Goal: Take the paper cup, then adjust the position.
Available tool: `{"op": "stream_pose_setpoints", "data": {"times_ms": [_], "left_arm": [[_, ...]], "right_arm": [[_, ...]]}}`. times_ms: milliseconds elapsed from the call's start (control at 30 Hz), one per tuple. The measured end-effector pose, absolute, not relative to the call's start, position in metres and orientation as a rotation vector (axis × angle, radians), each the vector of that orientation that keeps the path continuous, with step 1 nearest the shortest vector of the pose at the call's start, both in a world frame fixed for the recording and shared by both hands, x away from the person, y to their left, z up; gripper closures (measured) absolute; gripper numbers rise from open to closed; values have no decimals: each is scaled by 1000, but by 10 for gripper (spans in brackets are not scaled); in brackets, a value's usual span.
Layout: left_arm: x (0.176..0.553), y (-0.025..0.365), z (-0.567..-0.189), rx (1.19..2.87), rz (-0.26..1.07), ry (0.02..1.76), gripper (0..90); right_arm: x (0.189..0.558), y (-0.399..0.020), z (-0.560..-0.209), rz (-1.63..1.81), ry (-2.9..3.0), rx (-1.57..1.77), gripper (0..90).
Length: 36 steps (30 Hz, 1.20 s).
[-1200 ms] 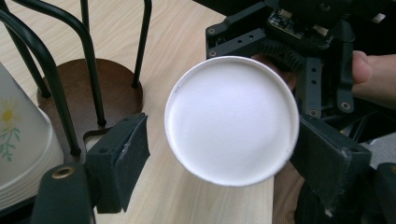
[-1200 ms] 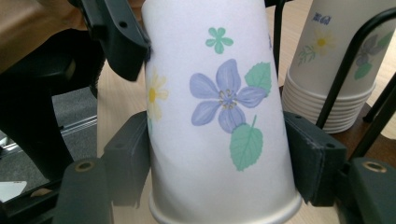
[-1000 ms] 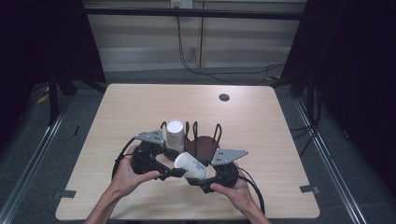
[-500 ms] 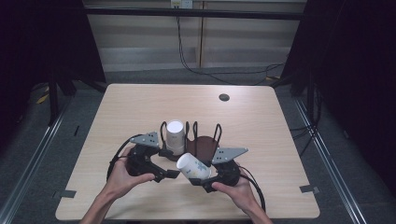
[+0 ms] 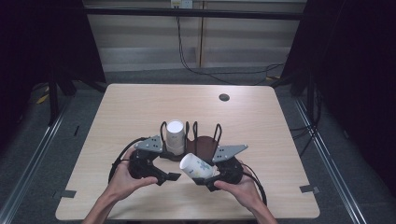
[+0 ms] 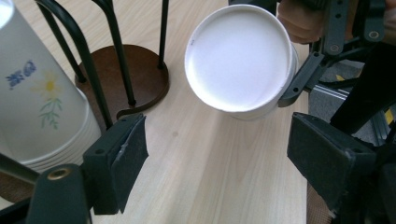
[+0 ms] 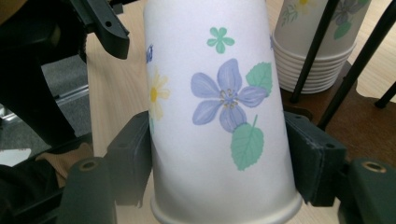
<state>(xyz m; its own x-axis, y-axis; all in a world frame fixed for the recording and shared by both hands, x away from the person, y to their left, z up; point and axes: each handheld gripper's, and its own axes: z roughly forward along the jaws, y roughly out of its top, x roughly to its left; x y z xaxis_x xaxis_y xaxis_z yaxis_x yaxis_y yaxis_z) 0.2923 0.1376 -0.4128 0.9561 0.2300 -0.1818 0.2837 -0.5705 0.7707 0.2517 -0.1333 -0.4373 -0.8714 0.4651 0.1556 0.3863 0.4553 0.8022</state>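
Above the table, right tongs [image 5: 204,178] grip paper cup [image 5: 196,166].

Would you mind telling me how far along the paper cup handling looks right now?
Done: one flowered cup is off the stack and clamped in the right claw. In hand: it lies tilted, base toward the open left claw, apparently for a handover. Left: the stacked cups wait in the wire holder.

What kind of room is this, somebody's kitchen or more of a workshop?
Most likely a lab or recording booth, not a kitchen. One bare wooden table stands between black curtains, with cables running along the back wall, and a person's hands work handheld grippers around flowered paper cups.
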Motion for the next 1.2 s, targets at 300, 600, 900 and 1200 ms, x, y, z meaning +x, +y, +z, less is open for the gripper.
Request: {"op": "stream_pose_setpoints", "data": {"times_ms": [300, 600, 900, 1200], "left_arm": [[293, 138, -417, 2202, -81, 365, 201], [289, 135, -420, 2237, -90, 328, 217], [286, 130, -422, 2254, -89, 306, 204], [282, 125, -425, 2271, -104, 277, 205]], "right_arm": [[254, -134, -435, 1350, 2643, 760, 316], [254, -131, -435, 1274, 2700, 737, 318], [253, -132, -432, 1217, 2739, 715, 318], [253, -130, -430, 1129, 2797, 672, 321]]}}
